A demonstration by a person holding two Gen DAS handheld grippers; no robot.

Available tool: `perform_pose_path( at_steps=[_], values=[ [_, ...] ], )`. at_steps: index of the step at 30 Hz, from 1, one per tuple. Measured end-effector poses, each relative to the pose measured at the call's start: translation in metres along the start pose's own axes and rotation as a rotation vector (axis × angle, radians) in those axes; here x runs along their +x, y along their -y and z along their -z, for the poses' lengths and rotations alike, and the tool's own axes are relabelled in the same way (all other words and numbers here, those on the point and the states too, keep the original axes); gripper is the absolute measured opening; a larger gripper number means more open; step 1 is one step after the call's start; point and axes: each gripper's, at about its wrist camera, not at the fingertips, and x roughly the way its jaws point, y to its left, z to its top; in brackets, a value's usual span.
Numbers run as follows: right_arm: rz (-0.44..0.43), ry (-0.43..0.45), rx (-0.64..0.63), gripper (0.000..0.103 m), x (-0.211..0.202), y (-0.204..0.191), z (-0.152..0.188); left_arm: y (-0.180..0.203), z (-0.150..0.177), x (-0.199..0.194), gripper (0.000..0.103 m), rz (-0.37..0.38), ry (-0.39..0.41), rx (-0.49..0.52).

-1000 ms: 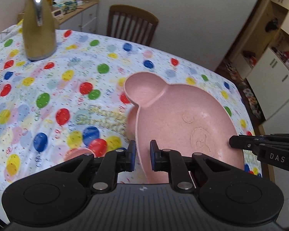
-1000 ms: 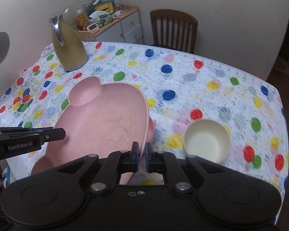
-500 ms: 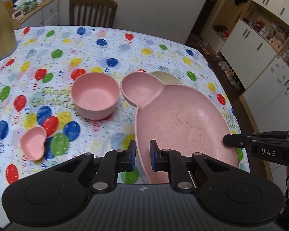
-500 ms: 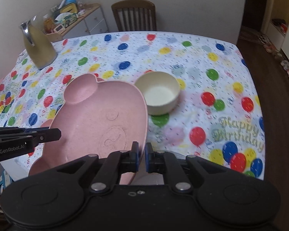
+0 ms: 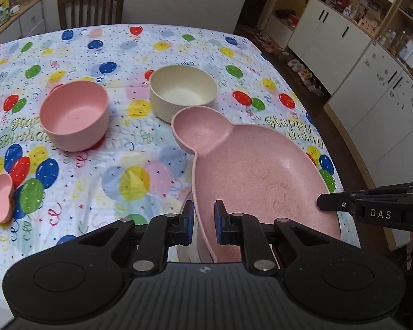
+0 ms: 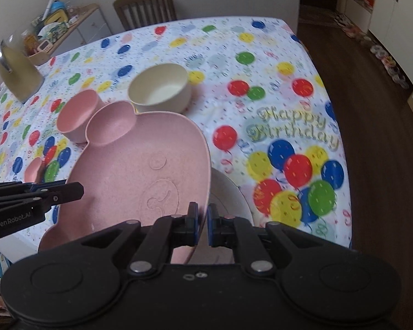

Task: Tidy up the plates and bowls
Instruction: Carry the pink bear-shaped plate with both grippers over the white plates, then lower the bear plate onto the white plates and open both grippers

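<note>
1. The left gripper pinches the left rim of the pink bear plate.
2. The right gripper pinches its right rim.
3. The plate hangs over the tabletop's near edge.
4. The pink bowl and cream bowl stand just beyond it, mid-tabletop.

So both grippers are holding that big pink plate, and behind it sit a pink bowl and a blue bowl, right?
Not quite: the second bowl is cream, not blue, as the left wrist view shows. The rest holds: the left gripper and right gripper both hold the big pink plate, with the pink bowl behind it.
</note>
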Motion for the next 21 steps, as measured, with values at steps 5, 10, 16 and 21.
perform_pose_path(
  at_steps=[5,10,16,21],
  values=[
    [0.014,-0.026,0.019,0.006,0.011,0.009,0.014,0.004,0.008,0.013,0.014,0.004,-0.023,0.022],
    [0.02,-0.062,0.043,0.007,0.024,0.013,0.023,0.004,0.013,0.022,0.014,0.003,-0.034,0.042],
    [0.016,-0.086,0.052,0.007,0.035,0.013,0.028,-0.001,0.014,0.026,0.014,0.005,-0.028,0.049],
    [0.006,-0.103,0.052,0.007,0.041,0.01,0.027,-0.006,0.014,0.027,0.014,-0.001,-0.057,0.044]
  ],
)
